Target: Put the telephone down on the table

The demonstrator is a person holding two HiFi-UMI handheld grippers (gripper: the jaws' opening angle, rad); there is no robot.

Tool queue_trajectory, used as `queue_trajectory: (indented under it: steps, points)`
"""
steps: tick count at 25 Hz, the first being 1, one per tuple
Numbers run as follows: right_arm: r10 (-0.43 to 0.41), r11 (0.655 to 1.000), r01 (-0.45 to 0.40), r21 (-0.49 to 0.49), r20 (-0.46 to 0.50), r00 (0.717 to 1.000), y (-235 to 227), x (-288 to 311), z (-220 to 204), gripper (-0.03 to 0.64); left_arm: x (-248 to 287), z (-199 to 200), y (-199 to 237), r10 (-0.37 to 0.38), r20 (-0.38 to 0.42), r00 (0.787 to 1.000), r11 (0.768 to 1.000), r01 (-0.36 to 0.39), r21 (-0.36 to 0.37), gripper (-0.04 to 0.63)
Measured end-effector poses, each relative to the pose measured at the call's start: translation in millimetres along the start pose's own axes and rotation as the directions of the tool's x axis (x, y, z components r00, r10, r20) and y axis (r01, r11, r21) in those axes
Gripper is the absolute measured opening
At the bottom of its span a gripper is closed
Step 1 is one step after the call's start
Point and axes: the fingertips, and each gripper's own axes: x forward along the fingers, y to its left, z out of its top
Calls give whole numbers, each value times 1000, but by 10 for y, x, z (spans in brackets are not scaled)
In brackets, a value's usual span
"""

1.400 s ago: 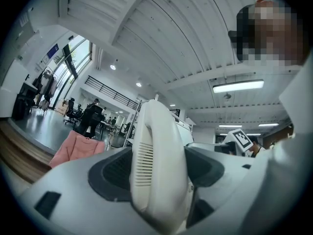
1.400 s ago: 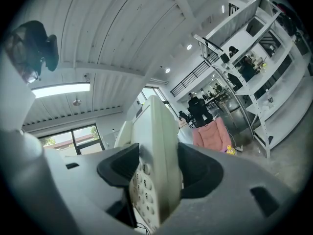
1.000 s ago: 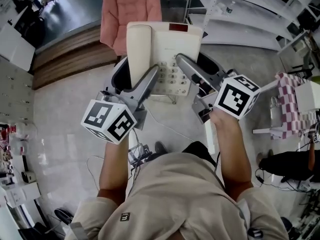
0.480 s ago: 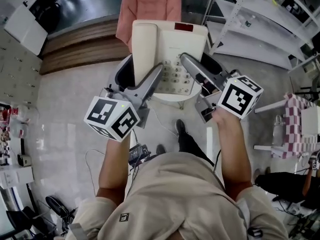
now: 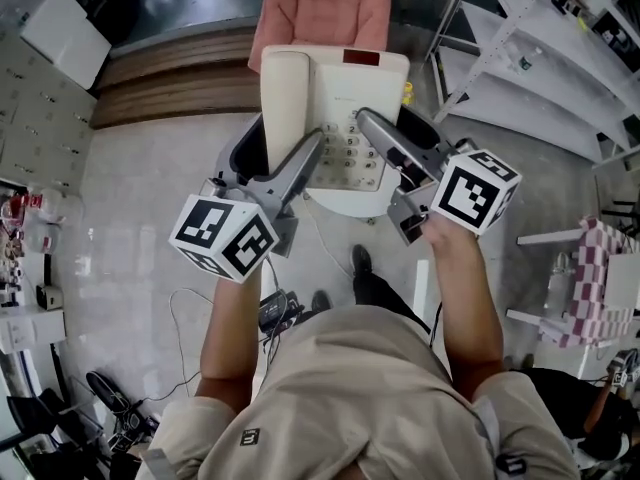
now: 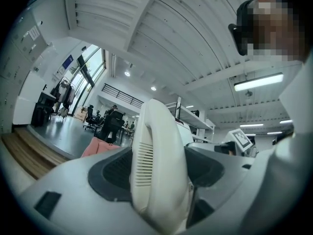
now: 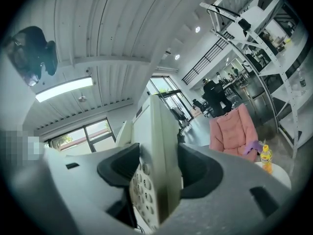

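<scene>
Head view is showing the left gripper (image 5: 287,150) and right gripper (image 5: 386,130) each clamping a side of the telephone (image 5: 345,86) over the floor (image 5: 140,203).

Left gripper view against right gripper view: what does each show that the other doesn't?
Only the left gripper view shows the slotted grille on the handset. Only the right gripper view shows the keypad and a yellow bottle. Both show the telephone clamped between jaws, left gripper and right gripper, with the pink chair behind.
</scene>
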Motion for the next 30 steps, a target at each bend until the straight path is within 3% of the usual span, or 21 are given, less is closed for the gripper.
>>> queue_trajectory:
  steps: [20, 24, 27, 30]
  points:
    - [35, 989, -20, 148, -104, 994, -1293, 747, -342, 227, 931, -831, 845, 89, -154, 984, 991, -102, -83, 321]
    - [3, 982, 22, 188, -131, 991, -1569, 809, -466, 225, 1072, -1022, 973, 100, -185, 978, 988, -119, -99, 321]
    - [36, 980, -8, 201, -134, 990, -1665, 910, -550, 225, 1133, -1161, 1077, 107, -208, 972, 985, -131, -109, 321]
    - [15, 973, 20, 229, -149, 989, -1849, 968, -681, 224, 1197, -1307, 1191, 110, -229, 967, 983, -140, -118, 321]
